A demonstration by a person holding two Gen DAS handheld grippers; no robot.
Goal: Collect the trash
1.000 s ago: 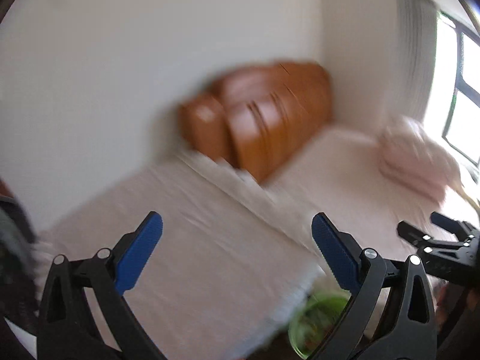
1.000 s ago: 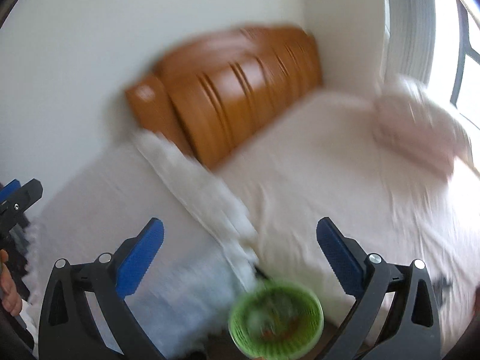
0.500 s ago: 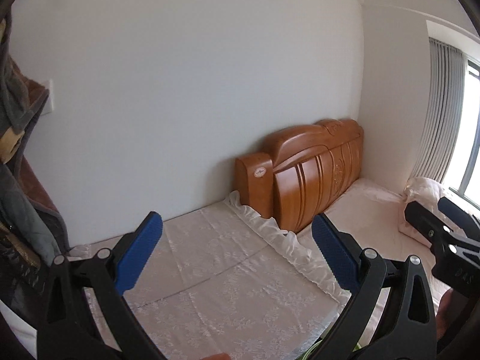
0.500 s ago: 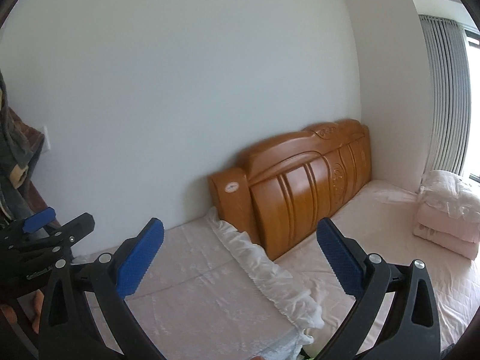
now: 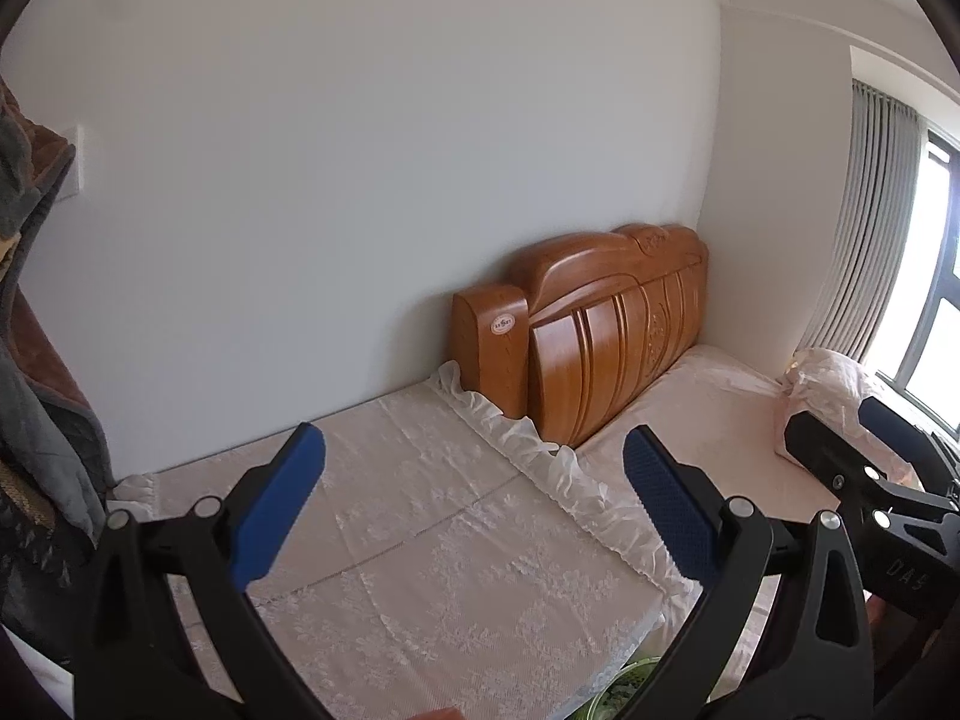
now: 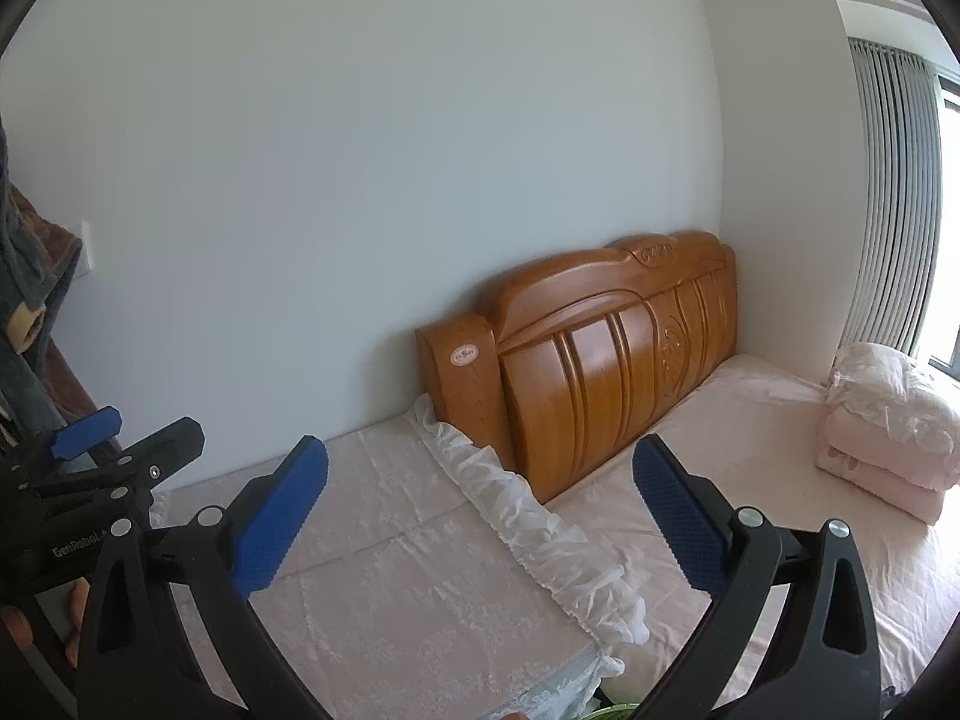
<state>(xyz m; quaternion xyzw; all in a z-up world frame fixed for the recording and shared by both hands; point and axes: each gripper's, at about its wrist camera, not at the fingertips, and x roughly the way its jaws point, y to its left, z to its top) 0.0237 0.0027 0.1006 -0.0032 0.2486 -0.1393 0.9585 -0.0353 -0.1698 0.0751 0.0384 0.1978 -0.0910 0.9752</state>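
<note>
Bedroom surroundings, non-task items.
A carved wooden headboard [image 6: 606, 354] stands against the white wall [image 6: 360, 150]. A lace-patterned cover [image 5: 420, 540] with a ruffled edge [image 6: 528, 516] lies beside the pink bedsheet [image 6: 780, 456]. Folded pink bedding [image 6: 888, 420] rests near the vertical blinds [image 6: 894, 198].

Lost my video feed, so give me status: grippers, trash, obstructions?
Left hand-held gripper open, empty. Right hand-held gripper open, empty. Green basket barely visible at bottom edge; no loose trash seen. Nothing blocking.
</note>
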